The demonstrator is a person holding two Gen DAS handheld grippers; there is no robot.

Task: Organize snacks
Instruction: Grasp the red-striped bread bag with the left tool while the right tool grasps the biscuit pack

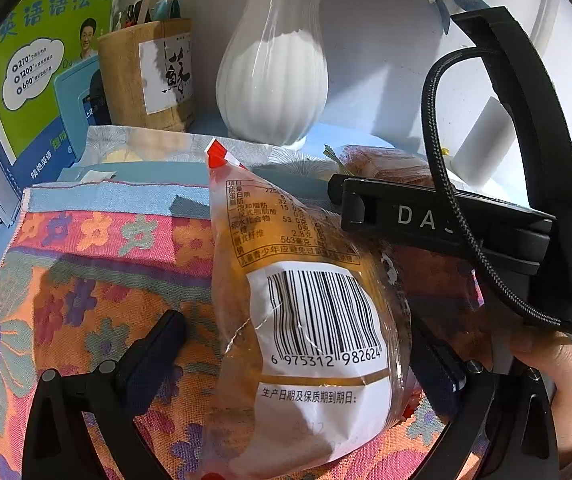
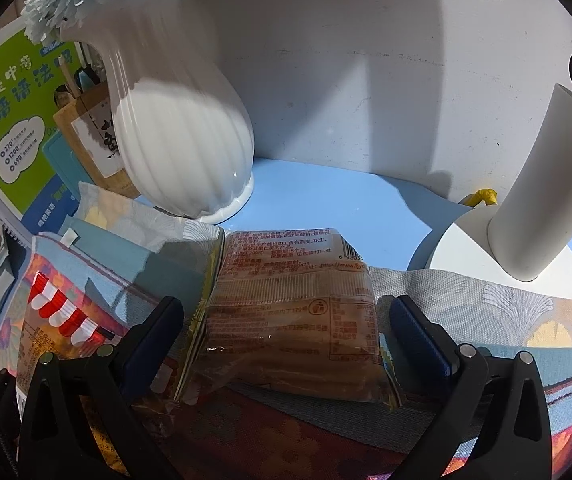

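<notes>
A clear snack packet (image 1: 310, 320) with a white barcode label and a red-and-white striped top lies on the floral cloth (image 1: 85, 280). My left gripper (image 1: 298, 320) stands open around it; the left finger (image 1: 157, 344) is clear of the wrapper. The same packet's striped end (image 2: 61, 312) shows at the left of the right wrist view. A brown snack packet (image 2: 294, 312) with red print rests on the grey patterned cloth (image 2: 466, 296), and my right gripper (image 2: 286, 304) is open on either side of it. The right gripper's black body (image 1: 446, 220) and a hand (image 1: 554, 364) appear at right.
A white ribbed vase (image 2: 181, 140) stands just behind the packets on the blue tabletop (image 2: 326, 192). A wooden pen holder (image 1: 145, 76) and a green book (image 1: 41, 40) sit at the back left. A white cylinder on a round base (image 2: 546, 184) is at the right.
</notes>
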